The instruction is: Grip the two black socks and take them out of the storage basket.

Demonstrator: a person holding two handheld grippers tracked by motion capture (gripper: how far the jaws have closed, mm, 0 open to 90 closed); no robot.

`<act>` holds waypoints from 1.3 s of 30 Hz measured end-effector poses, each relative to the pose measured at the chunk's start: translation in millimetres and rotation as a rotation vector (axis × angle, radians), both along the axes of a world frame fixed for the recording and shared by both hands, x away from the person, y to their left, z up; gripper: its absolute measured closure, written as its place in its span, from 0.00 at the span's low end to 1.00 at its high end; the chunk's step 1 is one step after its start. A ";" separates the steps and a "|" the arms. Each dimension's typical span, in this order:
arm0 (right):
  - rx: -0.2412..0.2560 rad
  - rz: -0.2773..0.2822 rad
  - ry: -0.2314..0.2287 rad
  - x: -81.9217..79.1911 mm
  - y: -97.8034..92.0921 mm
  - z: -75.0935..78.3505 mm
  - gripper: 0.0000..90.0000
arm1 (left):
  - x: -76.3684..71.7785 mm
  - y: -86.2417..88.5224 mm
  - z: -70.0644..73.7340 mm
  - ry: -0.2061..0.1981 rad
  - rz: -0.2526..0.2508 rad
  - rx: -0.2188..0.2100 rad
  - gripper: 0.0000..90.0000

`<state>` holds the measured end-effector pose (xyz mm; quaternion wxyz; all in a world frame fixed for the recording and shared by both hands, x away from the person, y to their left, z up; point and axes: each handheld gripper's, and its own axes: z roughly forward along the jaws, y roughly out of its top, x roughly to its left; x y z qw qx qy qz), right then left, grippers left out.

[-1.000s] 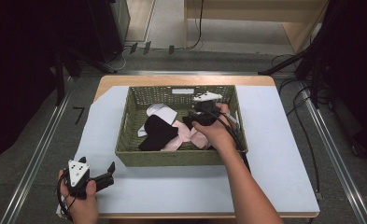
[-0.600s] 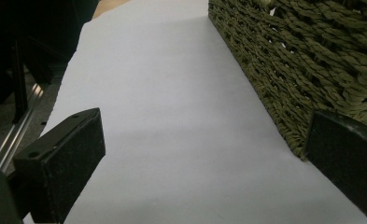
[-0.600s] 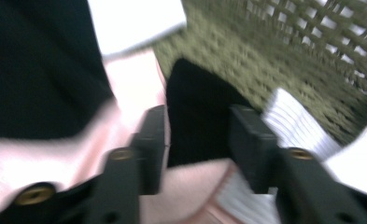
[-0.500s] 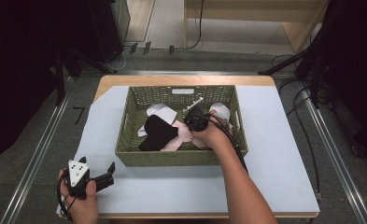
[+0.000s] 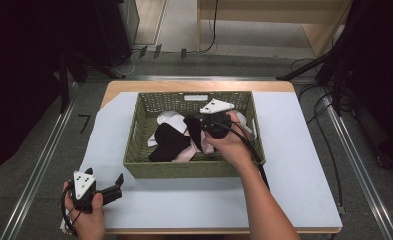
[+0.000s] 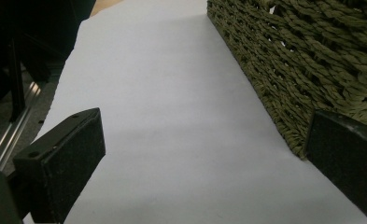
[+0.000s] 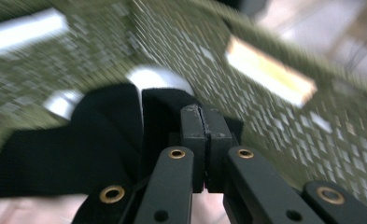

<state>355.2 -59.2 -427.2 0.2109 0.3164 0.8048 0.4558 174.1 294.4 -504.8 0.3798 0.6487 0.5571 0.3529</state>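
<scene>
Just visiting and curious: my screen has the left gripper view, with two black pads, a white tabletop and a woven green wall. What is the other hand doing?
Observer: The right gripper is inside the basket, jaws shut on a black cloth.
Operator: Anything else in there?
Observer: Yes, a pink cloth and a white cloth lie in it too.
Operator: And where is my gripper?
Observer: The left gripper is at the near left corner of the table, outside the basket.

- Even overhead light fell on the white tabletop (image 5: 304, 165); the surrounding room stayed dark.
- The right gripper view was smeared by motion blur, the woven basket (image 7: 284, 126) streaked.
- The left gripper view was sharp, with soft shadows.
</scene>
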 end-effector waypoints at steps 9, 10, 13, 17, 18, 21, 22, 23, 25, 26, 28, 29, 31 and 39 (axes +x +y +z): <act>-0.189 -0.374 0.186 21.3 -24.2 -24.8 0.95 | -0.1 0.4 -0.1 -0.001 -0.007 -0.004 0.00; -0.203 -0.387 0.188 22.8 -25.8 -26.7 0.91 | 0.0 0.3 -0.2 0.000 -0.008 -0.006 0.00; -0.182 -0.400 0.162 23.7 -27.5 -26.4 0.83 | 0.2 0.4 -0.2 0.001 -0.011 -0.009 0.00; -0.093 -0.413 0.098 21.3 -30.4 -20.8 0.72 | 0.4 0.5 -0.2 0.003 -0.013 -0.011 0.00; -0.063 -0.421 0.082 20.9 -31.5 -19.4 0.69 | 0.5 0.7 -0.2 0.004 -0.015 -0.011 0.00; 0.034 -0.442 0.081 20.6 -33.7 -16.8 0.58 | 0.5 0.8 -0.1 0.006 -0.015 -0.011 0.00; 0.063 -0.444 0.096 21.3 -34.0 -17.4 0.54 | 0.6 0.8 -0.1 0.007 -0.016 -0.011 0.00; 0.086 -0.437 0.120 22.4 -33.8 -18.7 0.50 | 0.7 0.8 -0.1 0.008 -0.016 -0.011 0.00; 0.101 -0.414 0.168 24.4 -32.2 -22.3 0.46 | 0.8 0.8 -0.1 0.009 -0.018 -0.010 0.00; 0.090 -0.392 0.196 25.0 -30.4 -25.0 0.44 | 0.8 0.7 -0.1 0.010 -0.018 -0.010 0.00; 0.062 -0.363 0.219 25.5 -26.8 -29.4 0.43 | 0.9 0.7 -0.1 0.011 -0.019 -0.009 0.00; 0.017 -0.348 0.248 26.2 -23.7 -34.9 0.41 | 0.9 0.8 -0.1 0.013 -0.018 -0.008 0.00; 0.001 -0.344 0.264 26.6 -22.8 -37.3 0.39 | 1.0 0.8 -0.1 0.014 -0.020 -0.007 0.00; -0.051 -0.327 0.457 30.3 -21.0 -51.0 0.68 | 1.4 1.0 -0.1 0.016 -0.021 -0.011 0.00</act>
